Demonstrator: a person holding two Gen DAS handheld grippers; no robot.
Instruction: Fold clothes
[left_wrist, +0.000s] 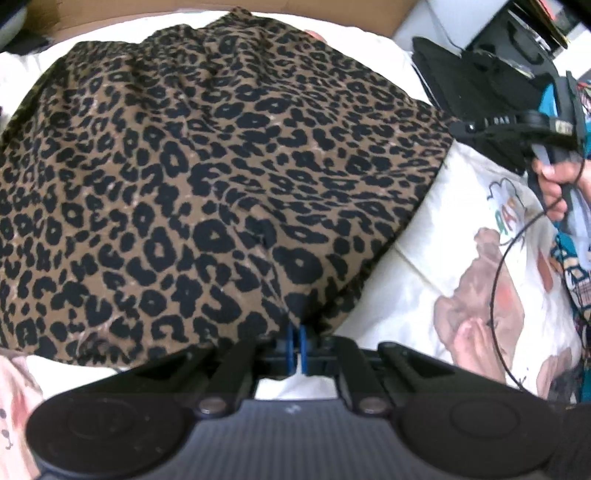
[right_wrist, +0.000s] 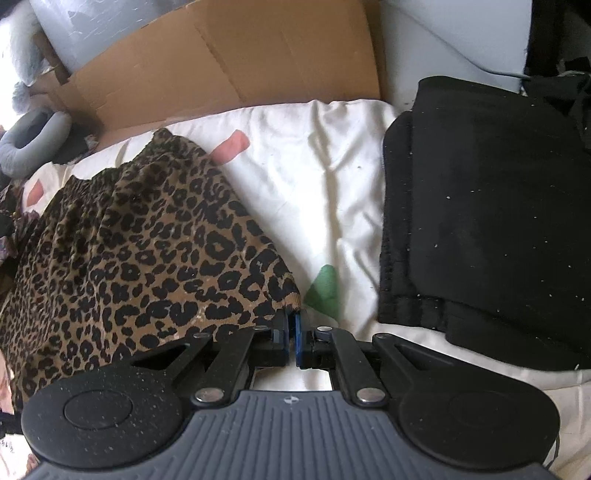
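Note:
A leopard-print garment (left_wrist: 207, 177) lies spread on the white bed sheet (left_wrist: 424, 280) and fills most of the left wrist view. My left gripper (left_wrist: 297, 341) is shut on its near hem, with the cloth bunched between the blue pads. In the right wrist view, my right gripper (right_wrist: 293, 323) is shut on the near right corner of the same garment (right_wrist: 140, 251). The left wrist view also shows the right gripper (left_wrist: 458, 127) at the garment's right edge, held by a hand (left_wrist: 557, 184).
A folded black garment (right_wrist: 480, 221) lies on the sheet (right_wrist: 332, 177) to the right of the leopard cloth. A flattened cardboard box (right_wrist: 240, 62) stands behind the bed. A grey cushion (right_wrist: 26, 144) sits at far left. A thin black cable (left_wrist: 498, 280) loops at the right.

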